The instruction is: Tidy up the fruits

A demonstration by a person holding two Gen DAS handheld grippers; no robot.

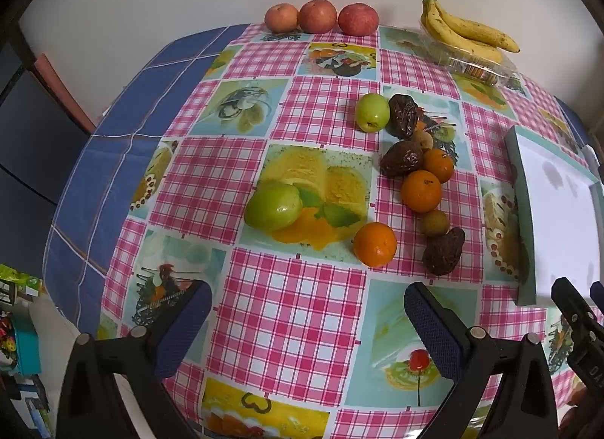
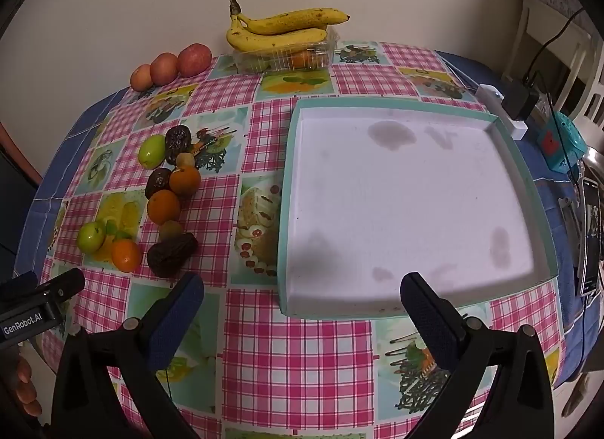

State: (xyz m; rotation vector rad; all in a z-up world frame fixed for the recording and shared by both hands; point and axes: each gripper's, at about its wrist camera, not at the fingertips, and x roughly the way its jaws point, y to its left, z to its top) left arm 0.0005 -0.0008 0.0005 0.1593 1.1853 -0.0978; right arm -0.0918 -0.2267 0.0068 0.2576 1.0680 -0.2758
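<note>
Hovering over the checked tablecloth point(image 1: 287, 322) at the bottom of the left wrist view, left gripper point(image 1: 305, 314) spread wide, nothing between the blue pads. Same for the right gripper point(image 2: 302, 306) in the right wrist view: jaws wide apart and empty, far tips low in the frame just at the near rim of the white tray point(image 2: 287, 212) (teal outer walls, a few grey stains inside).

Scattered mid-frame in the left view, loose fruit on the cloth: a large green fruit point(image 1: 272, 206) left of centre, a smaller green fruit point(image 1: 372, 112) higher up, an orange point(image 1: 375, 244) nearest the pads, two more oranges point(image 1: 421, 190) touching in a cluster with dark wrinkled fruits point(image 1: 401, 158) and small tan ones point(image 1: 435, 222). Well apart at the top edge, against the wall: three apples point(image 1: 318, 16) in a row, and bananas point(image 1: 468, 29) lying on a clear plastic box point(image 1: 475, 61) at upper right. Tray at the right edge of that view, holding no fruit.
</note>
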